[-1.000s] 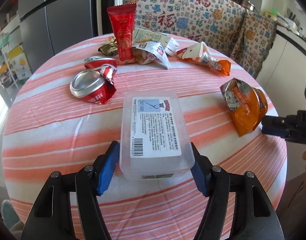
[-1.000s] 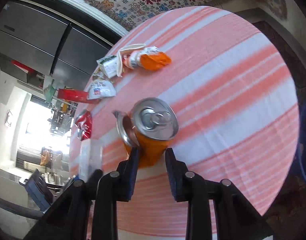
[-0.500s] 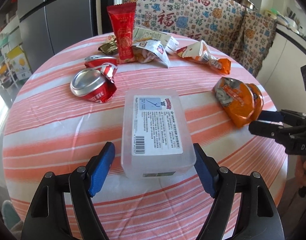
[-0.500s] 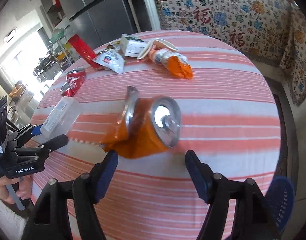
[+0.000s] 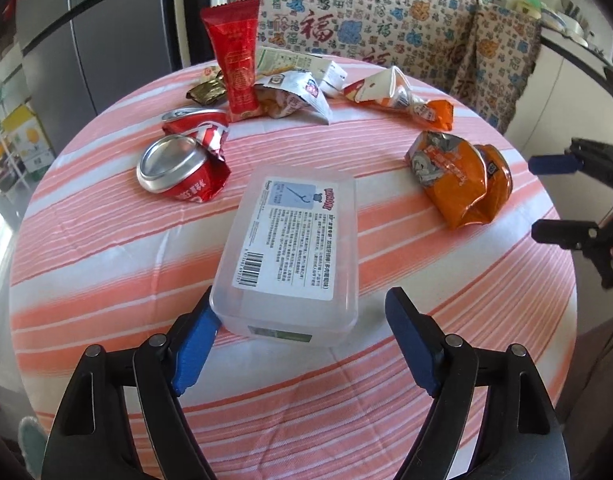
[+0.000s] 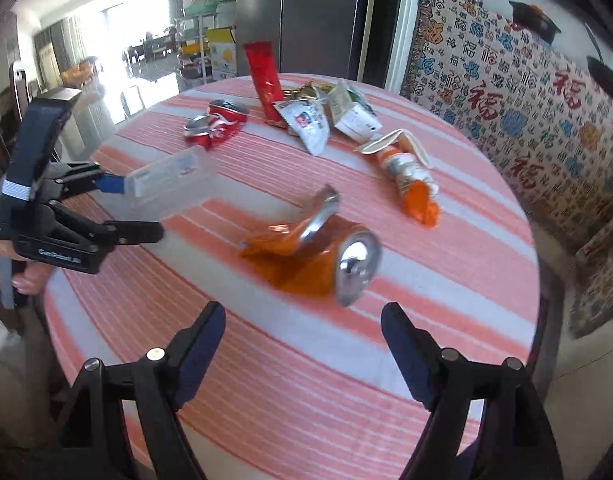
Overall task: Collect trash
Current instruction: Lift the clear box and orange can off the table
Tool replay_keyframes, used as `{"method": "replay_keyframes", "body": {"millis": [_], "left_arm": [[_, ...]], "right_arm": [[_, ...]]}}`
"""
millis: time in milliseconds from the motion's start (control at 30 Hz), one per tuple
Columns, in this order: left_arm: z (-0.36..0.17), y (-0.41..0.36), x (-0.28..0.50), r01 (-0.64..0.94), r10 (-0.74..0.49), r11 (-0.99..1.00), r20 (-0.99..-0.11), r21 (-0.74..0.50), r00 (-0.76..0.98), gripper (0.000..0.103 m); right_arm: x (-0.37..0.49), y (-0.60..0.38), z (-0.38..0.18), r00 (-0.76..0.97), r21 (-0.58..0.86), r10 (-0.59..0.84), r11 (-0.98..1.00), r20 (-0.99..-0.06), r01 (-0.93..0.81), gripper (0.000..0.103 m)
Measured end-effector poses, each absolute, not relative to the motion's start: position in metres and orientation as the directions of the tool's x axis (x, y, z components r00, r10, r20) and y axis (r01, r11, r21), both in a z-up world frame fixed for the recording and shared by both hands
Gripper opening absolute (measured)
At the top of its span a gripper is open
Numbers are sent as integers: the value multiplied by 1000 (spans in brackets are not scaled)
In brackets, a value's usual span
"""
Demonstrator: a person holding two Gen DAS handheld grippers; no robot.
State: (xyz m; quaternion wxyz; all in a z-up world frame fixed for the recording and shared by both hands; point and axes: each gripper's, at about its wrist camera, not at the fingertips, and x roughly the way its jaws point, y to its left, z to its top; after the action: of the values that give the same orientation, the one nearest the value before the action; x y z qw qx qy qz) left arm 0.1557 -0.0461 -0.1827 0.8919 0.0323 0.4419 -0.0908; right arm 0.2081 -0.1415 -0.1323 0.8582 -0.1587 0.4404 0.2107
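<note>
A clear plastic box [image 5: 294, 240] with a white label lies on the striped round table [image 5: 106, 260]. My left gripper [image 5: 302, 332] straddles its near end; the jaws are opening, the left pad is at the box's corner and the right pad stands clear of it. A crushed orange can [image 6: 318, 260] lies on its side just beyond my right gripper [image 6: 302, 320], whose jaws are opening with nothing between them. Farther back lie a crushed red can [image 5: 182, 164], a red wrapper [image 5: 236, 68], white packets [image 5: 294, 88] and an orange-white wrapper [image 5: 402, 96].
The table edge runs close below both grippers. A patterned cloth [image 5: 386, 12] covers furniture behind the table, beside a dark fridge [image 6: 314, 12]. A person's hand [image 6: 10, 276] holds the left gripper [image 6: 134, 208] at the table's left side.
The right gripper let go of the orange can, rolled upright and drew back; the can now lies on its side. The left jaws widened and the box has skewed slightly.
</note>
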Motion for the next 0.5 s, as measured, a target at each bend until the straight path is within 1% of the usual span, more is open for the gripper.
{"method": "replay_keyframes", "body": {"millis": [33, 100, 167, 233, 367, 400, 433, 500], "left_arm": [[-184, -48, 155, 193, -122, 981, -793, -6, 597, 83], [-184, -49, 154, 195, -115, 981, -791, 5, 600, 83], [-183, -46, 155, 189, -122, 982, -790, -8, 601, 83], [-183, -41, 156, 177, -127, 984, -789, -24, 601, 83], [-180, -31, 157, 151, -134, 987, -791, -54, 597, 83], [-180, -28, 158, 144, -139, 987, -791, -64, 596, 83], [-179, -26, 158, 141, -143, 987, -791, -73, 595, 83], [-179, -24, 158, 142, -154, 986, -791, -86, 591, 83]], "right_arm": [[217, -145, -134, 498, -94, 214, 847, -841, -523, 83], [237, -154, -145, 419, -51, 215, 841, -882, -538, 83], [253, -159, -154, 349, 74, 288, 854, -892, -516, 83], [253, -153, -159, 314, 177, 380, 835, -870, -521, 83], [234, -127, -159, 203, 397, 599, 710, -774, -581, 83], [228, -118, -156, 188, 406, 618, 686, -763, -604, 82], [222, -114, -153, 195, 385, 616, 676, -764, -628, 82], [216, -117, -145, 266, 288, 563, 706, -783, -647, 83]]}}
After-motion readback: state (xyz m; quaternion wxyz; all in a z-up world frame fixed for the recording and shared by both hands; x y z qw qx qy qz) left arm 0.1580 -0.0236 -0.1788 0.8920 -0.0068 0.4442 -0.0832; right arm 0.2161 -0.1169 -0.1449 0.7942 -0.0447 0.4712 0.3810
